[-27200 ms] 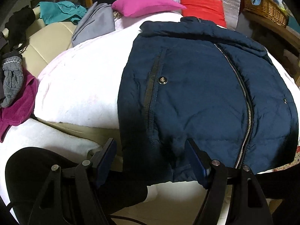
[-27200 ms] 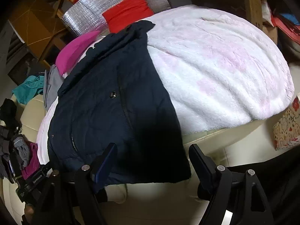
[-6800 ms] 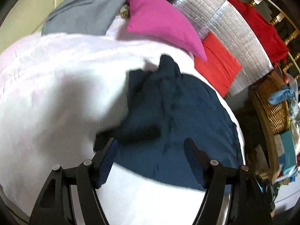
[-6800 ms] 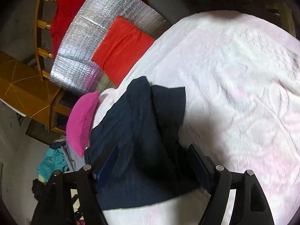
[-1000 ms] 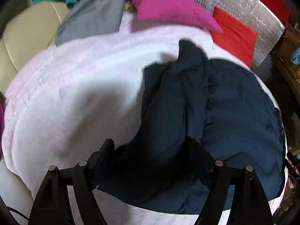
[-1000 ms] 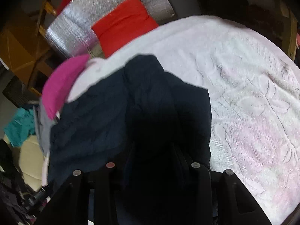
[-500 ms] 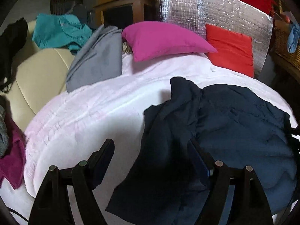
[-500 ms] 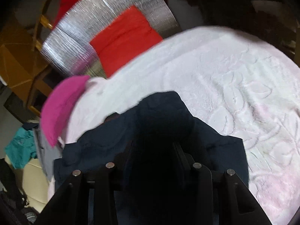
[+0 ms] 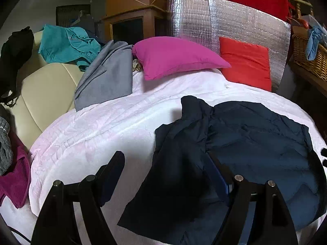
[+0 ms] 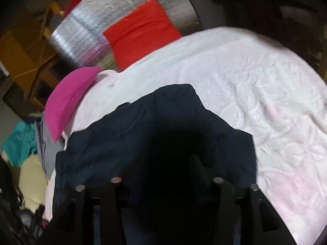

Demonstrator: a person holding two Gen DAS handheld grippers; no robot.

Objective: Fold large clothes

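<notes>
I'm over a white fleece blanket (image 9: 98, 134) spread on a cream sofa (image 9: 47, 94), with a magenta pillow (image 9: 173, 60), a red cushion (image 9: 245, 61) against a silver foil panel (image 9: 231, 22), a grey garment (image 9: 106, 77) and a teal garment (image 9: 67, 45) at the back. Compared with a second ago, my left view has lifted: the navy jacket (image 9: 255, 143) now sits lower in the picture and more of the room shows behind it. It lies on the blanket's right half, bunched, its long axis running from near me away toward the cushions, one folded-over flap ending in a point at the far end. My left gripper (image 9: 163, 173) stands wide open above the jacket's near left edge, clamping nothing. My right gripper (image 10: 163, 163) has just been opening; dark jacket cloth lies between its fingers, but in the shadow I cannot tell whether the pads press it.
</notes>
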